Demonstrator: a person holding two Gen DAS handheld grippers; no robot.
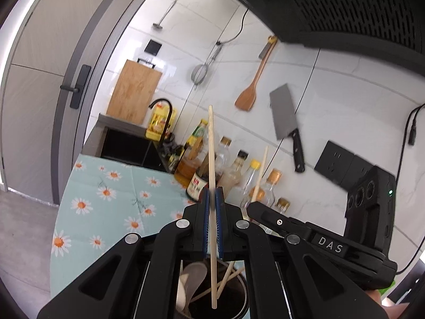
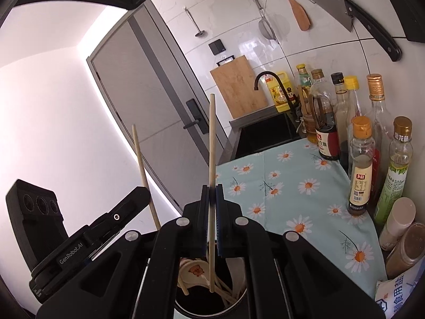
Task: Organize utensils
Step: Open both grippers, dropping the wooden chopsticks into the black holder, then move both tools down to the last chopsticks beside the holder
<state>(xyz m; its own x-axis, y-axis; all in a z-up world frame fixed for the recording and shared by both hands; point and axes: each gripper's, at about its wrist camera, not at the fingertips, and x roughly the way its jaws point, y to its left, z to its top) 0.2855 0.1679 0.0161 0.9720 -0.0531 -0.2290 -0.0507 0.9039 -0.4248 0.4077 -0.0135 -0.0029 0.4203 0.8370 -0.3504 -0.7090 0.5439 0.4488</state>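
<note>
Each hand-held gripper, left [image 1: 212, 199] and right [image 2: 212, 194], clamps one upright chopstick [image 1: 211, 159] directly above the dark holder [image 1: 239, 300], tips already inside.

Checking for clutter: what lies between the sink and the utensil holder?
Only bare daisy tablecloth, seen in the right wrist view, between sink and utensil holder.

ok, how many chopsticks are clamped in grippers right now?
2: one chopstick upright in the left gripper, one chopstick in the right gripper, both over the utensil holder.
</note>
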